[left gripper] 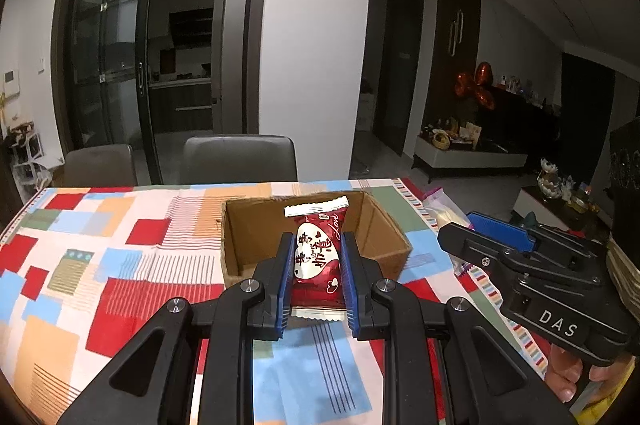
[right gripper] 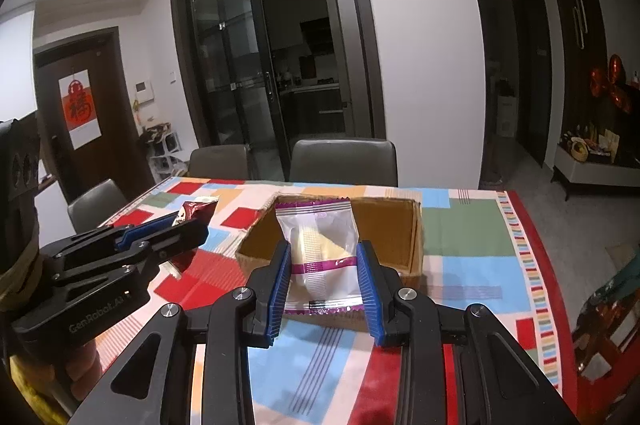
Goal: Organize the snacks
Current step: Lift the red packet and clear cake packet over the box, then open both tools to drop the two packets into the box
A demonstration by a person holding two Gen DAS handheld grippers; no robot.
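Patchwork-print tablecloth-covered table (left gripper: 120, 265) carries the open brown cardboard box (right gripper: 400, 225). My left gripper (left gripper: 316, 265) is clamped on a red heart-print snack packet (left gripper: 316, 257), my right gripper (right gripper: 324, 273) on a clear purple-trimmed wafer packet (right gripper: 320, 245) (both held above the box's near edge).

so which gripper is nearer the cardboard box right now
Neither clearly. The left gripper holds the red snack packet just before the cardboard box, and the right gripper holds the clear wafer packet likewise at its near edge, to the right.
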